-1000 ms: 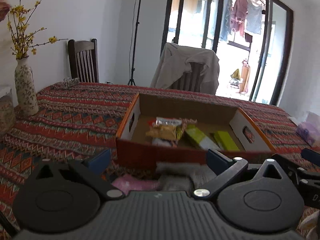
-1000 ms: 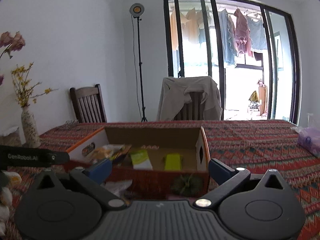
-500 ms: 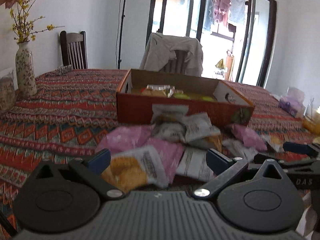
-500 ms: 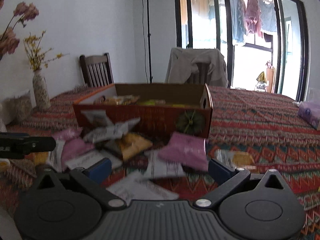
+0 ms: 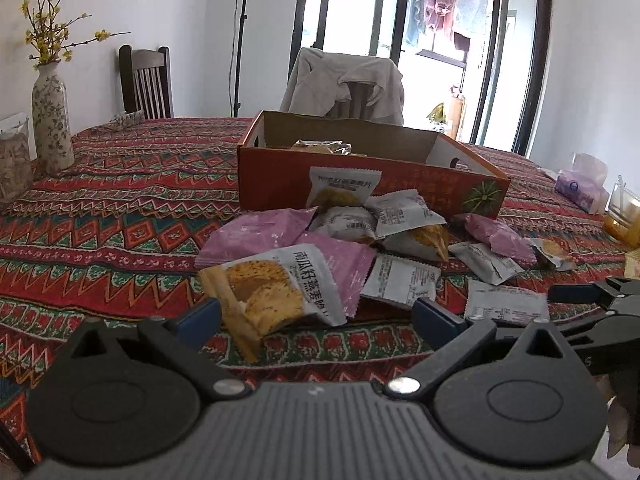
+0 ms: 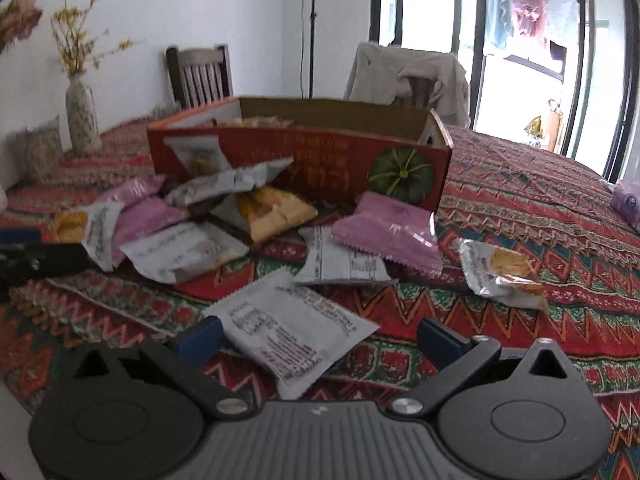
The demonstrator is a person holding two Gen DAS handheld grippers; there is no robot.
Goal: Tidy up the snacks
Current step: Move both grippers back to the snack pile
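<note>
Few snack packets (image 5: pixel 320 146) in cardboard box (image 5: pixel 360 188), many outside

Daylight is pouring in through the glass doors (image 5: pixel 440 40) at the back, blowing out the panes and leaving the white wall evenly bright. The patterned tablecloth (image 5: pixel 120 220) is lying in soft light with faint shadows. Fisheye bending is curving the door frames and darkening the corners. The right wrist view is looking softer, its snack packets (image 6: pixel 280 208) slightly smeared.
</note>
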